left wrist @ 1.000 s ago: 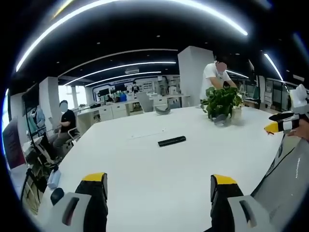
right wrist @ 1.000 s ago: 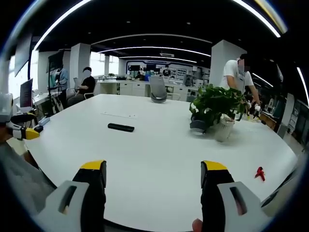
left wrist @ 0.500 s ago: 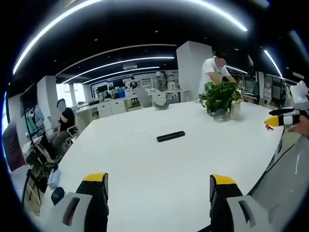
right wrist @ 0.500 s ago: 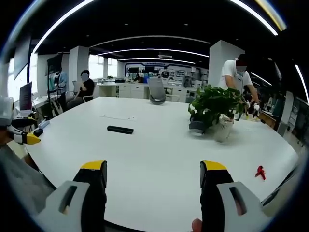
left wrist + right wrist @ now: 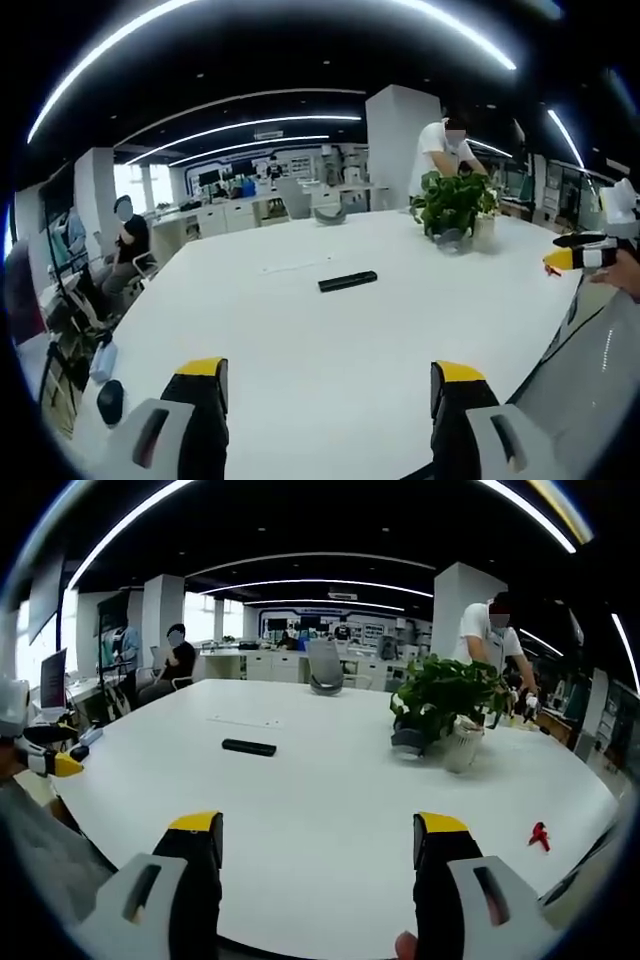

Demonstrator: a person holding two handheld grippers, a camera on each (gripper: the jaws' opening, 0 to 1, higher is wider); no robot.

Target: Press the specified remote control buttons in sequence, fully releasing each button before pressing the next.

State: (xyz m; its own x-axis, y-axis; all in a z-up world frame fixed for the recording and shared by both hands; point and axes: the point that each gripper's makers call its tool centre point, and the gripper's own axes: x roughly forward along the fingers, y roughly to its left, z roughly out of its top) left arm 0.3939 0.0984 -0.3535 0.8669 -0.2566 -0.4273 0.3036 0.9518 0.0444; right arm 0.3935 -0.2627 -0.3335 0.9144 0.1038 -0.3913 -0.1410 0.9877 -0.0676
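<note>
Approaching | remote control [image 5: 348,281] upper centre, long axis crosswise (both grippers well short) | jaws open, empty | bench [image 5: 330,810]

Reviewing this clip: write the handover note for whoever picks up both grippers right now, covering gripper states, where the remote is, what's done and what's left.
Left gripper: open, holding nothing, above the near part of the white table.
Right gripper: open, holding nothing, also above the near edge.
Remote control: lies flat, far out on the table, well beyond both grippers, untouched.
Potted plant stands to the right of the remote in the right gripper view; a small red object lies near the table's right edge.
Done: no press is visible.
Left: reach the remote, then press the buttons in sequence, releasing each fully.
</note>
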